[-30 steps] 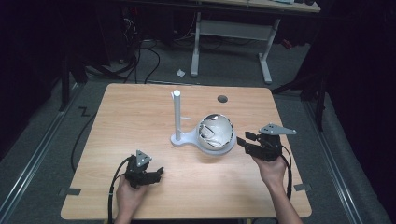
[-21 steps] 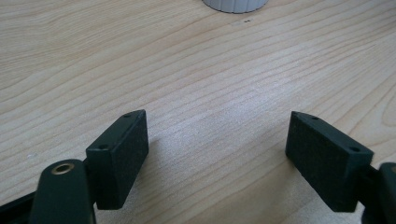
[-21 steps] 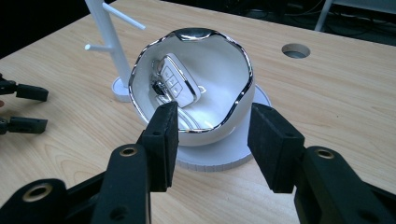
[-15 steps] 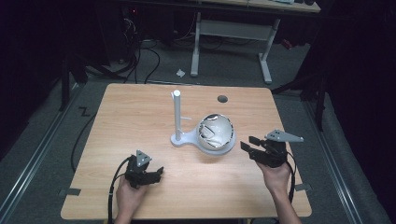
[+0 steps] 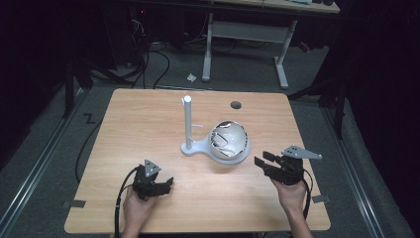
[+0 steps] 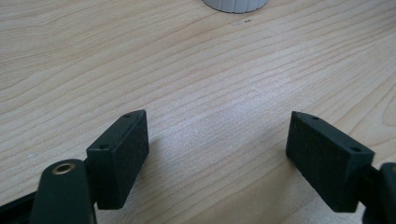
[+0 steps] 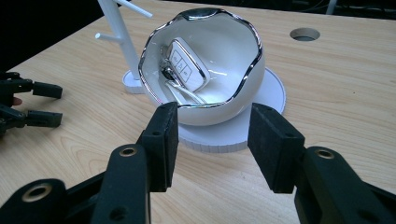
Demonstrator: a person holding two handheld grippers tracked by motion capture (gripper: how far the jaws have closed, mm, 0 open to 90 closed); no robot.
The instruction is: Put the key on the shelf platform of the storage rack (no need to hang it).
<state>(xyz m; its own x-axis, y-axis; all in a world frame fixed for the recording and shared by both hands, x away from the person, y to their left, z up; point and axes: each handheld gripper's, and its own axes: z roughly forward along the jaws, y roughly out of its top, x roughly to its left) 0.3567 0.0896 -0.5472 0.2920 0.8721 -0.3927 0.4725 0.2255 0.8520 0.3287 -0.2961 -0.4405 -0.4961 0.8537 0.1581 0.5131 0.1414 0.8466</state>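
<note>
A wooden table holds a white stand with a wavy-rimmed bowl; inside lies a key fob; the right gripper, jaws apart and empty, has drawn back from the bowl, apparently releasing; the left gripper rests wide open.

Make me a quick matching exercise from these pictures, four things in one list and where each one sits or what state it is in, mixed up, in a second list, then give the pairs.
Things:
1. car key
2. white post
3. left gripper
4. round hole

Places or states:
A. open over bare wood, holding nothing
B. lying inside the white bowl
C. in the table top, at its far side
D. standing upright to the left of the bowl

Pairs: 1-B, 2-D, 3-A, 4-C
</note>
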